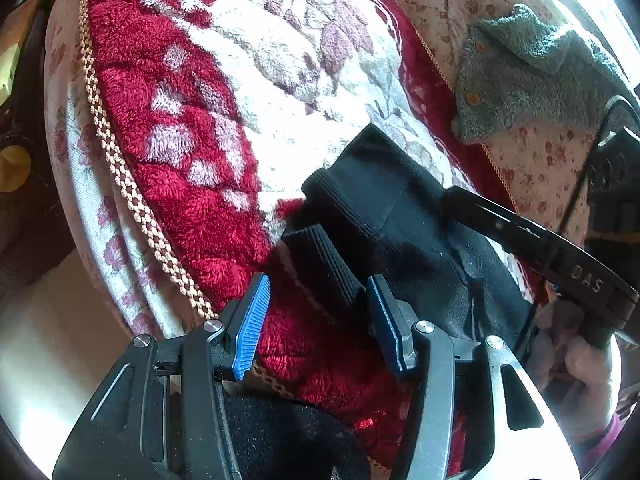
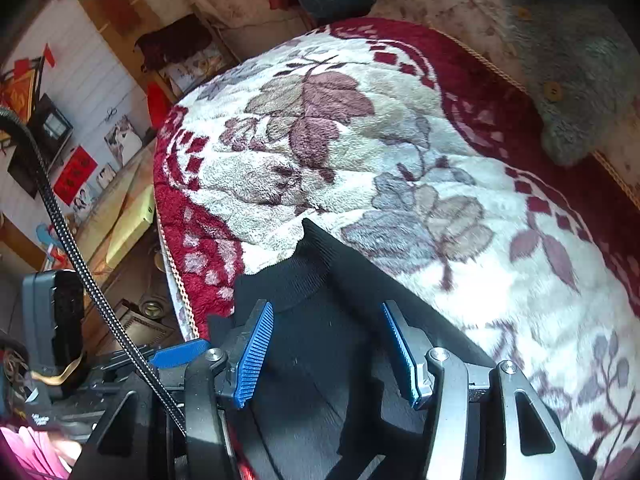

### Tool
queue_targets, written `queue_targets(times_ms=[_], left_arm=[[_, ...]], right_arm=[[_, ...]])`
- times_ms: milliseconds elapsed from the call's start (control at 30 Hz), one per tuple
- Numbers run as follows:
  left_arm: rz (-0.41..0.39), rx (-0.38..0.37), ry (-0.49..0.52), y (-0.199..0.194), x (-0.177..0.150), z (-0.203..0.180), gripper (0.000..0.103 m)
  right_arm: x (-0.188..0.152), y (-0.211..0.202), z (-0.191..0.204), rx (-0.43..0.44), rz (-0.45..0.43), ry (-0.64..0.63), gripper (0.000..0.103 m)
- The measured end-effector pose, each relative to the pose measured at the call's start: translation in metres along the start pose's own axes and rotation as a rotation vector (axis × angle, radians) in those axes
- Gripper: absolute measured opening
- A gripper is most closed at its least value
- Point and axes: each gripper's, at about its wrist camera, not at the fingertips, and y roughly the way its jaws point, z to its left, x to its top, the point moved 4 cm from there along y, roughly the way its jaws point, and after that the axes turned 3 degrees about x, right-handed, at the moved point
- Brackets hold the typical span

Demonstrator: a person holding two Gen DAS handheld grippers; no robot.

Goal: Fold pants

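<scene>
Left gripper: jaws spread, blue pads clear of the cloth; a ribbed cuff of the pants lies in the gap between them, not pinched.
Right gripper: jaws spread and empty, held over the black cloth with the other ribbed cuff just beyond the tips; no pad presses on fabric.
Pants: black, soft knit, lying on the near part of the blanket; both leg ends point toward the far left, the body running back under the two grippers. How much is already folded cannot be told.
Ribbed cuff: thicker, elastic band at the leg end; judged the firmest hold, since it bunches less than the plain cloth.
Handling, judged: light, limp, not fragile; will sag and drape when lifted and may drag on the plush pile. A pinch at each cuff or leg edge should keep the layers together.
Blanket: thick plush, red border, pale leaf pattern, spread over a bed.
Grey fleece garment: far right, well apart from the pants.
Person's hand: near right, on the right gripper's handle.
</scene>
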Motion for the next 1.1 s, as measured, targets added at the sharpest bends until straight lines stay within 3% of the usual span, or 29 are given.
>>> queue_targets(times_ms=[233, 333, 567, 667, 867, 933, 967, 1000, 1033, 1100], left_arm=[[0.019, -0.044, -0.015, 0.007, 0.002, 0.0, 0.05], [0.026, -0.06, -0.011, 0.009, 0.003, -0.003, 0.058], [0.033, -0.085, -0.033, 0.017, 0.01, -0.007, 0.058], [0.03, -0.092, -0.047, 0.02, 0.013, -0.01, 0.066], [0.026, -0.042, -0.043, 0.027, 0.017, -0.017, 0.069], [0.02, -0.03, -0.038, 0.028, 0.018, -0.018, 0.069], [0.007, -0.029, -0.026, 0.028, 0.018, -0.02, 0.063], [-0.003, -0.031, -0.012, 0.028, 0.018, -0.021, 0.048], [-0.01, -0.042, 0.001, 0.027, 0.018, -0.022, 0.033], [-0.024, -0.069, 0.006, 0.024, 0.018, -0.023, 0.021]], right_arm=[[0.014, 0.014, 0.007, -0.003, 0.016, -0.033, 0.053], [0.019, 0.018, 0.008, 0.002, 0.018, -0.033, 0.053], [0.032, 0.036, 0.003, 0.034, 0.05, -0.035, 0.054], [0.037, 0.045, 0.002, 0.045, 0.065, -0.044, 0.058], [0.046, 0.077, -0.003, 0.066, 0.125, -0.058, 0.059], [0.046, 0.086, -0.002, 0.069, 0.142, -0.08, 0.054], [0.046, 0.092, 0.0, 0.05, 0.146, -0.112, 0.041], [0.046, 0.094, 0.0, 0.027, 0.149, -0.133, 0.03], [0.046, 0.095, 0.001, 0.018, 0.151, -0.144, 0.027], [0.047, 0.089, 0.002, 0.05, 0.136, -0.127, 0.016]])
